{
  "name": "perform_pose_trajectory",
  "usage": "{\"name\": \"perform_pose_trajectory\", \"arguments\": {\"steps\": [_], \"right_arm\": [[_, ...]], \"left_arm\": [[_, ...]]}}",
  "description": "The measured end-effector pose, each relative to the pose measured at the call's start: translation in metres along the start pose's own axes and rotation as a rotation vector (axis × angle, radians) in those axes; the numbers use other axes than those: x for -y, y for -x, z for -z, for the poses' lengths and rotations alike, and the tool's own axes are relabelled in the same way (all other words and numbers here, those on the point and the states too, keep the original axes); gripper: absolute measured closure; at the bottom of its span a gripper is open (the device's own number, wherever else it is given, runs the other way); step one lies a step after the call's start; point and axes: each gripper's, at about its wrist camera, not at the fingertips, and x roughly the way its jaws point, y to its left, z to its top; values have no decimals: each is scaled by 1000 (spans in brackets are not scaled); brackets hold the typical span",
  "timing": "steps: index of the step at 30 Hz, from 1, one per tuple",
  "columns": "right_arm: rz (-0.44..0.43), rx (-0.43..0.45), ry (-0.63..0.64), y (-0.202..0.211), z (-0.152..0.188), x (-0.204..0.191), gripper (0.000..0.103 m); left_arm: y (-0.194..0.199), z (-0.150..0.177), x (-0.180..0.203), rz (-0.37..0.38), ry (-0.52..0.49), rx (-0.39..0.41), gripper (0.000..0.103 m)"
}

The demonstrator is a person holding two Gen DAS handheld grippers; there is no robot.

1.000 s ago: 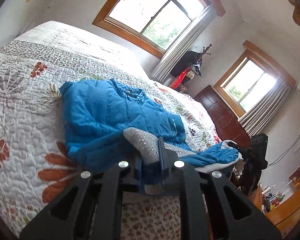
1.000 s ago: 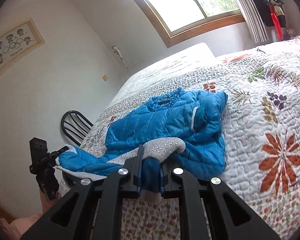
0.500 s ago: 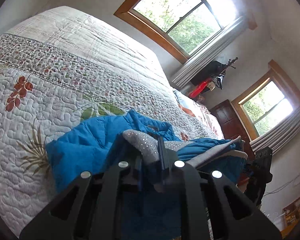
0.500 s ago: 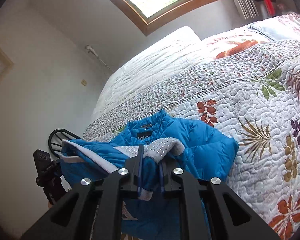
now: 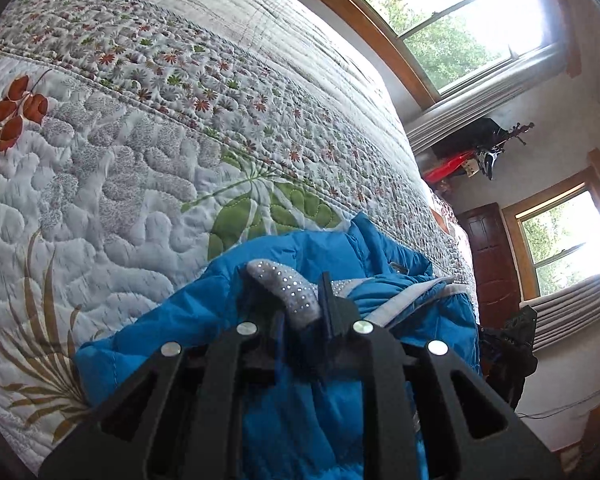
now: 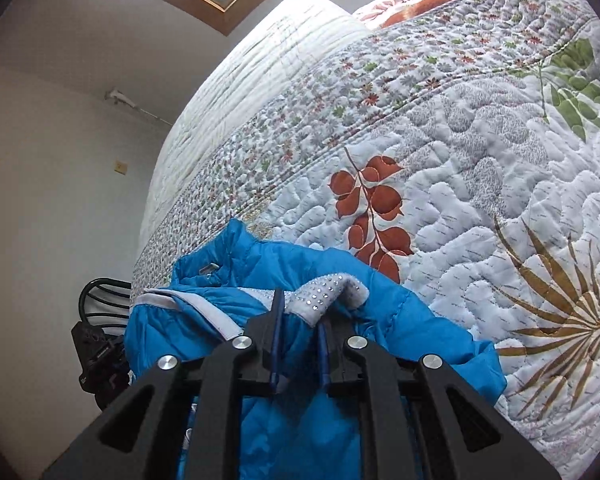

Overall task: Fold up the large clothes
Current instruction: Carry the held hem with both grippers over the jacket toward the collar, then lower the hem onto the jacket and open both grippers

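- Holding the jacket hem, left gripper and right gripper are both easing open with fabric between them.
- Uneven release could skew the fold on the bed.

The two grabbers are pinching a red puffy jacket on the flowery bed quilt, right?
Not quite: the jacket is blue, not red, as the left wrist view shows. Both grippers, left and right, do have its grey studded trim between their opening jaws, over the flowery quilt.
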Motion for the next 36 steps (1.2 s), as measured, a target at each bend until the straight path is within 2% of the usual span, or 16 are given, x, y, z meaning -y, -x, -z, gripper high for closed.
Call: {"name": "perform_pose_trajectory", "arguments": {"steps": [3, 5, 6, 9, 12, 17, 18, 19, 20, 22, 24, 28, 29, 31, 34, 36], "right_arm": [[-39, 12, 2, 18, 5, -2, 75], [-47, 44, 24, 37, 11, -7, 56], [-23, 73, 43, 47, 14, -11, 42], [-8, 109, 111, 74, 33, -19, 42], [3, 98, 161, 84, 59, -22, 42], [77, 89, 218, 79, 97, -19, 42], [97, 93, 235, 76, 103, -19, 45], [125, 94, 254, 74, 109, -20, 54], [168, 99, 267, 70, 113, -21, 60], [220, 112, 288, 65, 115, -26, 84], [225, 143, 302, 69, 117, -34, 93], [205, 242, 290, 87, 110, -45, 95], [208, 225, 260, 84, 105, -39, 95], [229, 143, 191, 69, 99, -21, 95], [162, 74, 134, 47, 97, 6, 94], [131, 60, 116, 37, 96, 15, 94]], "left_arm": [[13, -1, 4, 31, 12, -15, 83], [31, 1, 7, 78, 16, -8, 80], [42, 3, 8, 96, 16, -1, 77], [74, 17, 14, 79, -40, 54, 64], [93, 42, 14, 13, -98, 84, 61], [90, 91, 9, -98, -169, 41, 55], [88, 100, 11, -121, -194, 40, 55], [88, 107, 13, -149, -219, 54, 56], [89, 115, 17, -184, -244, 80, 61], [87, 121, 25, -206, -270, 107, 78], [85, 120, 31, -220, -258, 125, 91], [99, 112, 52, -191, -262, 211, 94], [98, 110, 57, -209, -279, 219, 94], [85, 109, 54, -268, -285, 171, 94], [53, 113, 31, -307, -287, 99, 92], [44, 119, 26, -317, -314, 117, 91]]}}
